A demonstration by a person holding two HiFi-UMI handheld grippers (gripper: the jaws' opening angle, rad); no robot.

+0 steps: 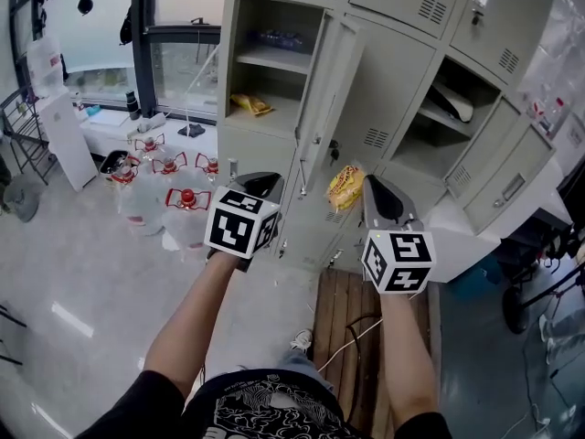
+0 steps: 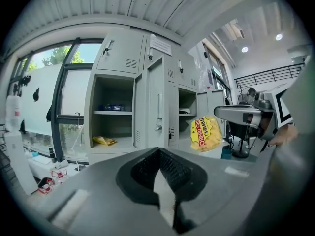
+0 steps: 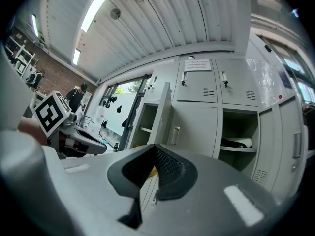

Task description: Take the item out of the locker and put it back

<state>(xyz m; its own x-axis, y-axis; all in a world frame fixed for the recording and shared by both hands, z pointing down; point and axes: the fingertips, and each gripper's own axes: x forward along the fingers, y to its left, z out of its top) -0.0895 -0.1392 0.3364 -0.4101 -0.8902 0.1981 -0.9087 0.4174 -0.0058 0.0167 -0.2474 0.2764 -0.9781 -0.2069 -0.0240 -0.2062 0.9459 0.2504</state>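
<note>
A yellow snack bag (image 1: 345,187) hangs from the tip of my right gripper (image 1: 367,185), which is shut on it in front of the grey lockers (image 1: 393,71). The left gripper view shows the same bag (image 2: 206,133) dangling beside the open locker door (image 2: 158,109). A sliver of yellow shows between the jaws in the right gripper view (image 3: 153,154). My left gripper (image 1: 272,181) is held level beside it, jaws together with nothing in them. The open locker compartment (image 1: 265,71) holds another yellow packet (image 1: 251,105) on its floor and a blue item (image 1: 279,37) on its shelf.
A second open locker (image 1: 452,103) on the right holds a white item. Several large water bottles with red caps (image 1: 183,204) stand on the floor at the left, by the window. A wooden board (image 1: 352,318) with a cable lies under my feet.
</note>
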